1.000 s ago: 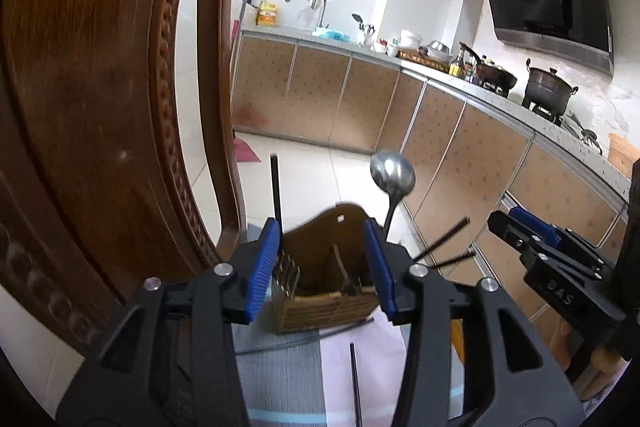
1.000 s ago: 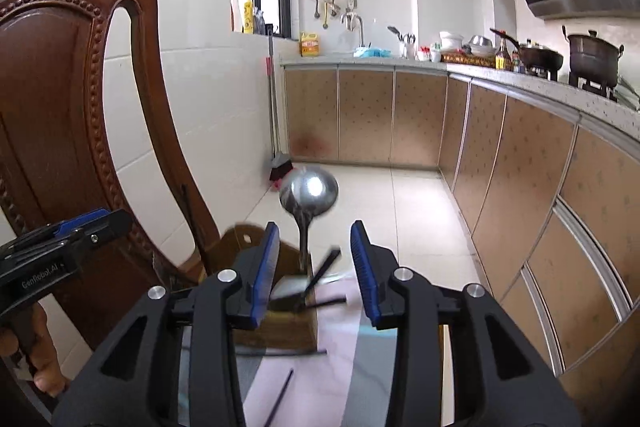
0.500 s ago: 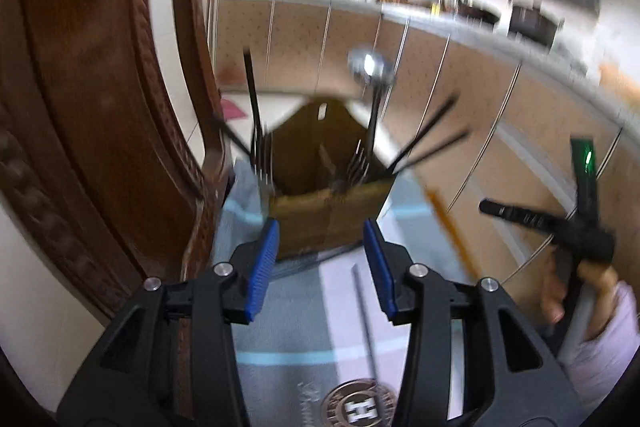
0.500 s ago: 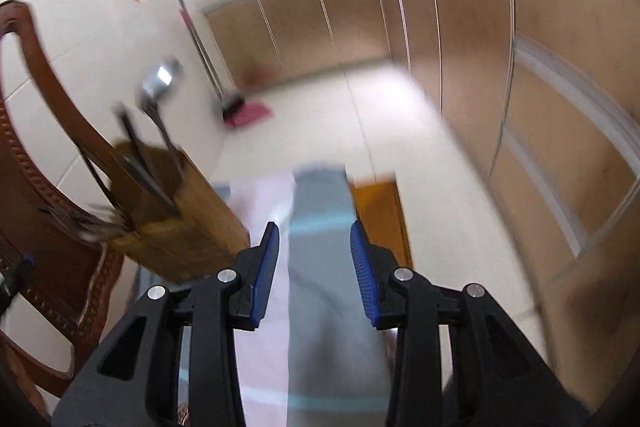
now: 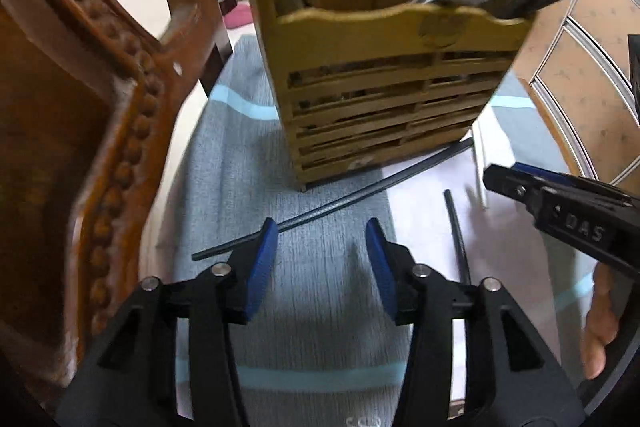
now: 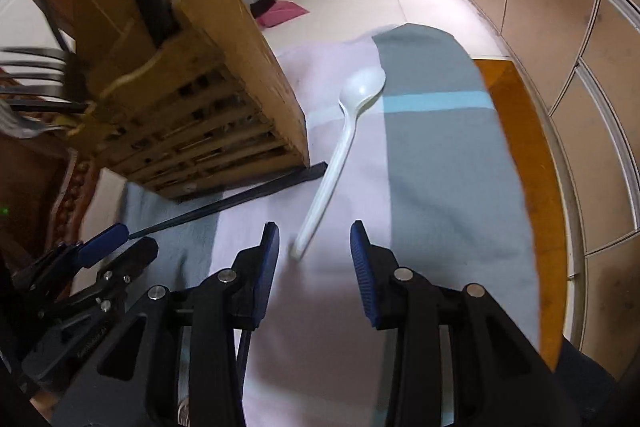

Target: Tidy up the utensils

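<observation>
Left gripper (image 5: 320, 251) jaws just widened, nothing held; dark chopstick (image 5: 332, 205) at 12 o'clock. Right gripper (image 6: 314, 253) part-open, empty; white spoon (image 6: 340, 151) handle end seen at 12 o'clock.

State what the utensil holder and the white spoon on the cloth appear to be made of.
Utensil holder: apparently wood or bamboo, matte tan, slatted front panels. White spoon: probably plastic, smooth with a slight sheen, uniformly white and thin; melamine or ceramic cannot be ruled out.

Left gripper (image 5: 322, 247): black plastic frame, blue ribbed pads on the fingers (image 5: 262, 267), round silver screws at the joints. Right gripper (image 6: 314, 251): same build, with pale raised lettering on its side in the left view.
</observation>
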Demonstrator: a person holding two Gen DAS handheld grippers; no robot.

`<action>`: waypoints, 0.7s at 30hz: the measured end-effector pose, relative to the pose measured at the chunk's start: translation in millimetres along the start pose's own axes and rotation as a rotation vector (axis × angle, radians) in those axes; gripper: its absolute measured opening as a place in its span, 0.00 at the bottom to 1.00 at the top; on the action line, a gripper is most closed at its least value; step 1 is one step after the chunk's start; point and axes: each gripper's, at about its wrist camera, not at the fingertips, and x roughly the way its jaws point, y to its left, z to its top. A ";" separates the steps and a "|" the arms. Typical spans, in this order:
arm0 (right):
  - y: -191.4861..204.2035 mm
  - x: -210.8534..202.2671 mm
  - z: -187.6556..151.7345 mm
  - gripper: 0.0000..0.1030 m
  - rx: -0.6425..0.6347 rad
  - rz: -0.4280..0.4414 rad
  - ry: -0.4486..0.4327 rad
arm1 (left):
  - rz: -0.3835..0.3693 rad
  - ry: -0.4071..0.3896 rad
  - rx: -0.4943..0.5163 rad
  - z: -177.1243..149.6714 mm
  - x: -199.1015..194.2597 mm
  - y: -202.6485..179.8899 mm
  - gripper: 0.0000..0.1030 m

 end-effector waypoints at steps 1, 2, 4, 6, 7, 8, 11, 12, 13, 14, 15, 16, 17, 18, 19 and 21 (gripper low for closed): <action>2.1 6.1 2.3 0.36 0.005 -0.020 -0.004 | 0.003 0.003 -0.009 1.0 3.3 1.9 0.48; 1.9 10.3 4.1 0.36 0.007 -0.034 -0.005 | 0.001 0.009 -0.018 1.9 7.8 4.0 0.49; 5.6 19.0 6.8 0.36 0.004 -0.068 -0.013 | -0.009 0.020 -0.029 2.9 14.4 6.1 0.50; 11.4 22.2 8.1 0.36 -0.022 -0.100 -0.028 | -0.010 0.030 -0.034 2.9 21.1 8.0 0.51; 14.1 23.8 8.3 0.36 -0.035 -0.115 -0.030 | -0.012 0.037 -0.036 3.0 24.8 8.4 0.51; 16.1 25.2 8.0 0.36 -0.042 -0.126 -0.033 | -0.012 0.039 -0.037 2.9 27.6 8.6 0.52; 17.8 26.3 7.6 0.21 -0.060 -0.167 -0.038 | -0.008 0.033 -0.028 1.4 28.7 9.5 0.54; 16.3 25.3 7.3 0.18 -0.056 -0.172 -0.038 | -0.011 0.034 -0.030 1.4 29.1 10.0 0.54; 14.1 25.0 7.0 0.12 -0.050 -0.170 -0.037 | -0.011 0.035 -0.029 1.4 29.1 9.5 0.54; 10.6 24.1 6.9 0.10 -0.039 -0.155 -0.031 | -0.009 0.036 -0.026 1.7 30.0 9.2 0.54; 8.5 23.4 7.1 0.10 -0.033 -0.143 -0.025 | -0.004 0.038 -0.018 1.8 30.6 8.5 0.52; 6.7 22.5 7.2 0.10 -0.028 -0.133 -0.020 | 0.007 0.040 -0.008 2.1 31.4 7.4 0.50; 5.3 21.4 6.1 0.10 -0.026 -0.127 -0.015 | 0.022 0.042 0.000 1.5 31.5 6.2 0.44; 4.2 20.4 4.3 0.10 -0.025 -0.121 -0.007 | 0.029 0.044 0.001 2.7 30.8 4.3 0.37; 2.9 18.9 2.4 0.10 -0.025 -0.115 0.000 | 0.031 0.045 -0.004 -1.4 27.0 -1.3 0.33; 1.7 15.2 -3.4 0.10 -0.020 -0.093 0.021 | -0.011 0.071 -0.022 -2.4 25.6 0.3 0.09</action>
